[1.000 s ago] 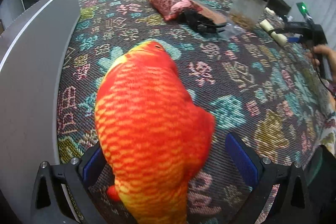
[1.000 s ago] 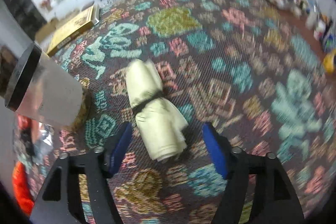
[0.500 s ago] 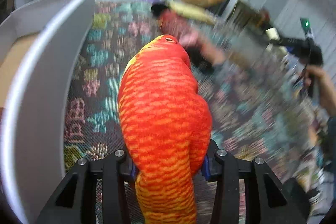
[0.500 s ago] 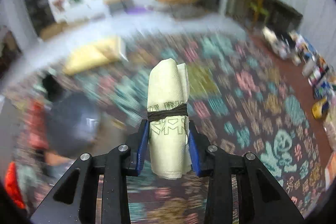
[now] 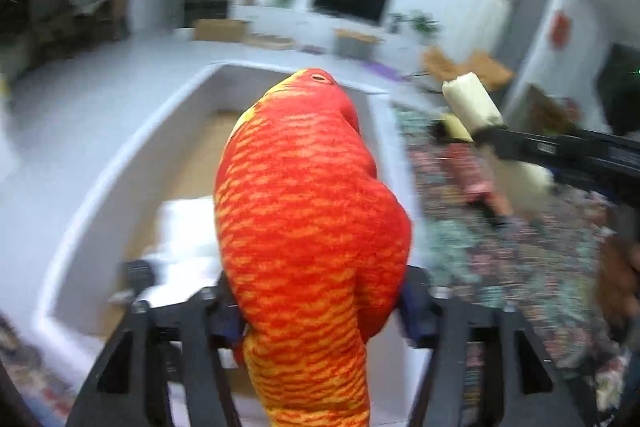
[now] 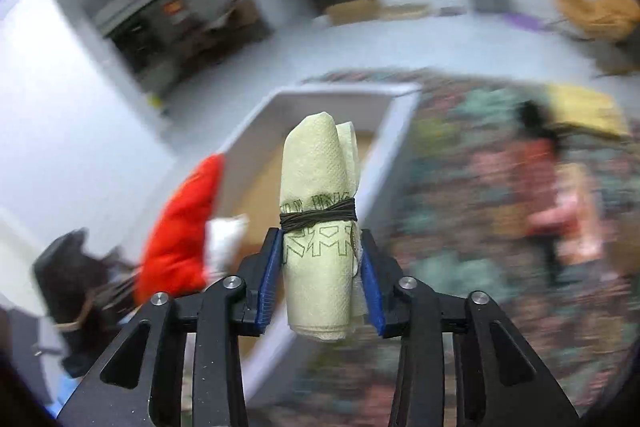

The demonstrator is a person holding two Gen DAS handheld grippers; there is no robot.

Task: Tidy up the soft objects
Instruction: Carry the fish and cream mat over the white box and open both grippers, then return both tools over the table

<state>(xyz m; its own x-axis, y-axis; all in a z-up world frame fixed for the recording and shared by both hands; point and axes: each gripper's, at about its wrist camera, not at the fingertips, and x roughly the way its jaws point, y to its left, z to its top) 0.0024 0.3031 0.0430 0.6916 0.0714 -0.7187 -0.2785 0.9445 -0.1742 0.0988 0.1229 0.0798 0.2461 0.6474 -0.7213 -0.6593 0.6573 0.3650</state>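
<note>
My left gripper point(image 5: 320, 303) is shut on an orange-red plush fish point(image 5: 308, 219) and holds it up over the white storage box point(image 5: 80, 199). My right gripper point(image 6: 320, 279) is shut on a pale yellow rolled cloth point(image 6: 320, 227) tied with a dark band, held above the box's near wall point(image 6: 384, 155). The fish also shows in the right wrist view point(image 6: 180, 231), the rolled cloth in the left wrist view point(image 5: 472, 103). A white soft item point(image 5: 184, 247) lies inside the box.
The box has a tan floor point(image 6: 260, 199) and stands at the left edge of a patterned rug point(image 5: 500, 247). A red and pink plush point(image 6: 556, 195) and a yellow flat item point(image 6: 584, 107) lie on the rug further off.
Both grippers closed on their objects and lifted them. Both have since swung left towards the white box, which now lies below them.
</note>
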